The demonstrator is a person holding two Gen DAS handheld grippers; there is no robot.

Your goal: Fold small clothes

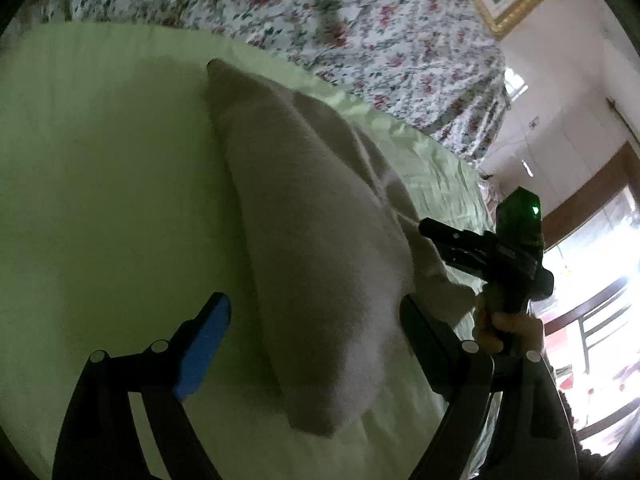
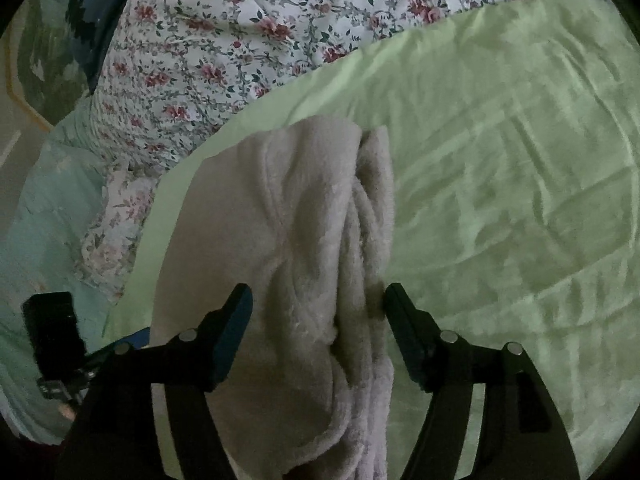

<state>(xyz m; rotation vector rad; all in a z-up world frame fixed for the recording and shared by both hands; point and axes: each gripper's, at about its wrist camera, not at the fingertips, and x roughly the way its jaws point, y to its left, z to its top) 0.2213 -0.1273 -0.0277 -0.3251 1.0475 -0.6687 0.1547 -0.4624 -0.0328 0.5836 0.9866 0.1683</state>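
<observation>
Fingers (image 1: 208, 344) of both grippers stood open, straddling a folded grey fleece garment (image 1: 312, 240).
Left gripper (image 1: 316, 336) and right gripper (image 2: 318, 332) had apparently let go, leaving the fold settled on the pale green sheet (image 2: 500, 200), floral quilt (image 2: 240, 40) at 12 o'clock.

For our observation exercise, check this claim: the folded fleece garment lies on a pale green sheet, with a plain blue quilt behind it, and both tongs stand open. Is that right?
One detail is wrong: the quilt behind is floral, white with red flowers, not plain blue, as the right wrist view shows. The fleece garment does lie on the pale green sheet, and the left tongs and right tongs stand open.
</observation>
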